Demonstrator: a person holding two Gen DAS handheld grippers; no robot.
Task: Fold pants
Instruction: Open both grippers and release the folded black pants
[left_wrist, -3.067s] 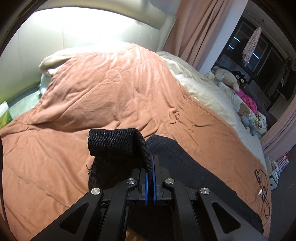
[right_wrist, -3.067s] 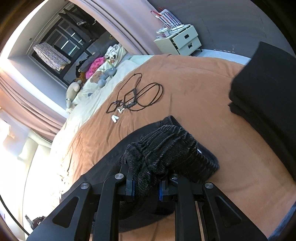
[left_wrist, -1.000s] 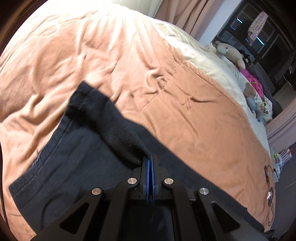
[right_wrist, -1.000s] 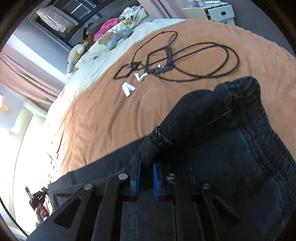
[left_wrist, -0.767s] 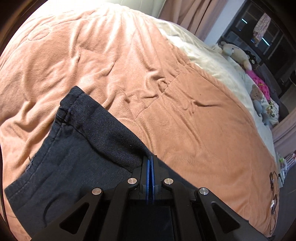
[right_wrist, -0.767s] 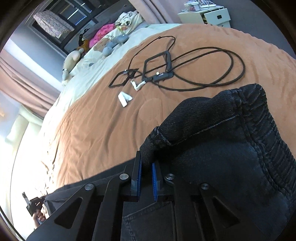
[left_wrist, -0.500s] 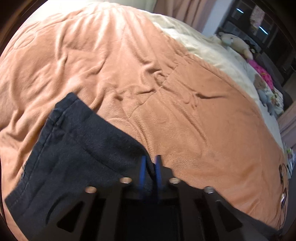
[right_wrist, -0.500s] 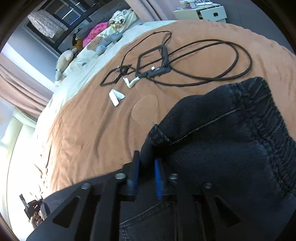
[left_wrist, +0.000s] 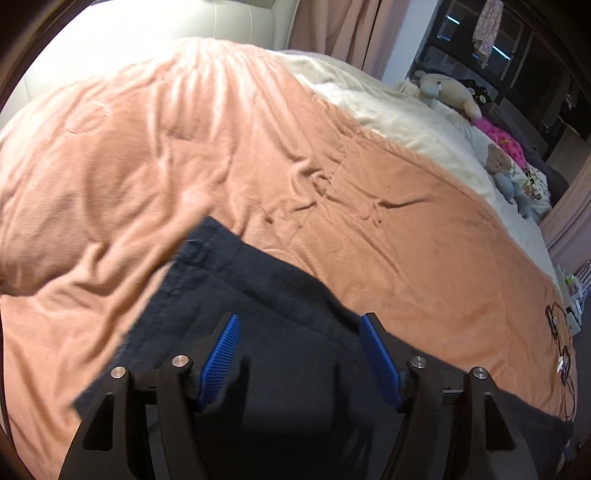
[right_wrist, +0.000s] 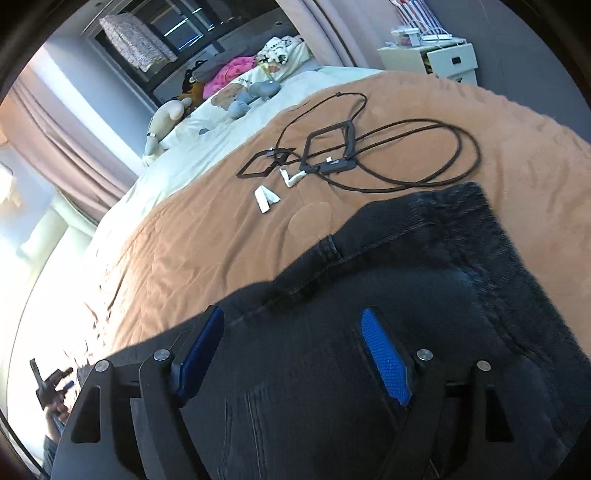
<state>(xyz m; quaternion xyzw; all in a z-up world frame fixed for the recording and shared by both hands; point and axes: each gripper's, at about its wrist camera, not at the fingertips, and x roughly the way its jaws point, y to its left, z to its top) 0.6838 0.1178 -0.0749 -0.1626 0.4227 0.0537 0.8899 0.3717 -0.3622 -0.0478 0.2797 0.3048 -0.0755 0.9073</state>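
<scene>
Dark denim pants (left_wrist: 258, 295) lie flat on the orange plush blanket (left_wrist: 406, 229). The left gripper (left_wrist: 300, 321) and right gripper (right_wrist: 291, 314) hover above, jaws opening, gripping nothing.

The pants (right_wrist: 424, 280) are dark denim, matt and coarse-woven, with raised stitched seams and a ribbed, gathered waistband. Under them the blanket (left_wrist: 258, 166) is soft peach cloth with a faint fuzzy nap, creased and quilted. Beyond the pants on that blanket lie thin black cables (right_wrist: 406, 155), smooth and rubbery. The left gripper (left_wrist: 299, 339) has matt black plastic arms, bright metal screws and ridged blue rubbery pads (left_wrist: 218, 362).
</scene>
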